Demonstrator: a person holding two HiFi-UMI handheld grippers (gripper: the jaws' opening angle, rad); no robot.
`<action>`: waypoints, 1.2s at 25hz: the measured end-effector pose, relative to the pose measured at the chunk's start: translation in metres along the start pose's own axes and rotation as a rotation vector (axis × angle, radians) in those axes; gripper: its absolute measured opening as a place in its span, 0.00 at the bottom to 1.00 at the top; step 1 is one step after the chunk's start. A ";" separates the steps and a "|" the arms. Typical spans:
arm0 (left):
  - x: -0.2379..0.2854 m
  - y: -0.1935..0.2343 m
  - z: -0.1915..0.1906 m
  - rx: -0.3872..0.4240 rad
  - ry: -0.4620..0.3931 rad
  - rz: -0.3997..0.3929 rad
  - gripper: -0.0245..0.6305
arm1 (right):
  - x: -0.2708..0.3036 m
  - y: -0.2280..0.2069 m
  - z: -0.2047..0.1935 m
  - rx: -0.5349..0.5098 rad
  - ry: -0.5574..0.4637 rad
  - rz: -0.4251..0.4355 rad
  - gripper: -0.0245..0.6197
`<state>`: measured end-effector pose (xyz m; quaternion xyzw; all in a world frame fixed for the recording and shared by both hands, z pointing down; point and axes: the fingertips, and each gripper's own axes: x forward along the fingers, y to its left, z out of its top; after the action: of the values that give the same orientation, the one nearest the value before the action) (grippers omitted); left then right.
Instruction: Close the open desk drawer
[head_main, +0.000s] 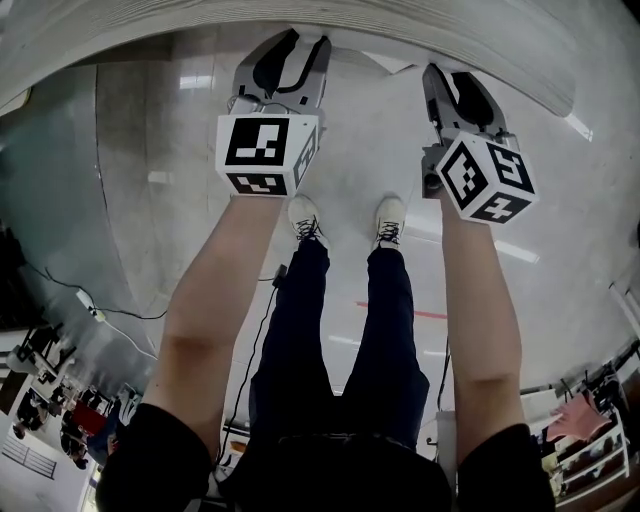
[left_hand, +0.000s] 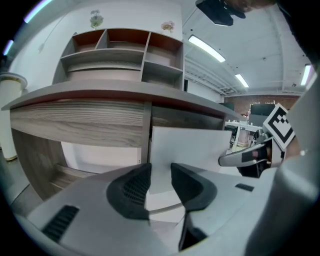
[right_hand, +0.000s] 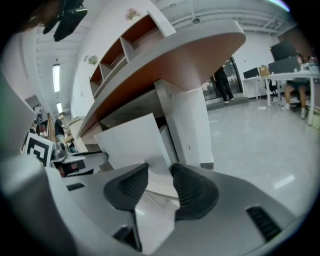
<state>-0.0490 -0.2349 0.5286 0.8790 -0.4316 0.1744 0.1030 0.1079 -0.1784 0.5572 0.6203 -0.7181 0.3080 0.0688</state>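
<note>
Head view, left gripper (head_main: 288, 45) at 12 o'clock, right gripper (head_main: 452, 85) at 1 o'clock, both by the desk edge (head_main: 480, 40), shoes (head_main: 303, 216) below, left gripper view alone showing shelf unit (left_hand: 125, 55) at 11 o'clock, white drawer front (left_hand: 192, 145) pulled out just beyond narrowly parted, empty jaws, right gripper view adding desk leg (right_hand: 189, 125) at 12 o'clock, jaws likewise slightly apart, gripping nothing.

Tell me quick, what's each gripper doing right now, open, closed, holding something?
Left gripper: open, holding nothing, pointed at the white drawer front.
Right gripper: open, holding nothing, pointed at that drawer front too.

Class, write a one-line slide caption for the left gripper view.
Left gripper, jaws apart, faces the white drawer front jutting from beneath the wooden desk; right gripper alongside.
</note>
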 end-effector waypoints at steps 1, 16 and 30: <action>0.002 0.000 0.002 0.004 0.001 0.006 0.25 | 0.002 -0.002 0.002 0.019 -0.001 -0.016 0.30; 0.011 0.008 0.007 -0.082 -0.006 0.088 0.25 | 0.013 -0.004 0.010 0.153 -0.015 -0.069 0.31; -0.080 -0.062 -0.005 -0.177 0.048 -0.124 0.05 | -0.056 0.065 -0.003 0.082 0.027 0.253 0.06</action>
<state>-0.0460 -0.1381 0.5001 0.8871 -0.3876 0.1497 0.2011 0.0593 -0.1267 0.5093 0.5228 -0.7764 0.3517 0.0136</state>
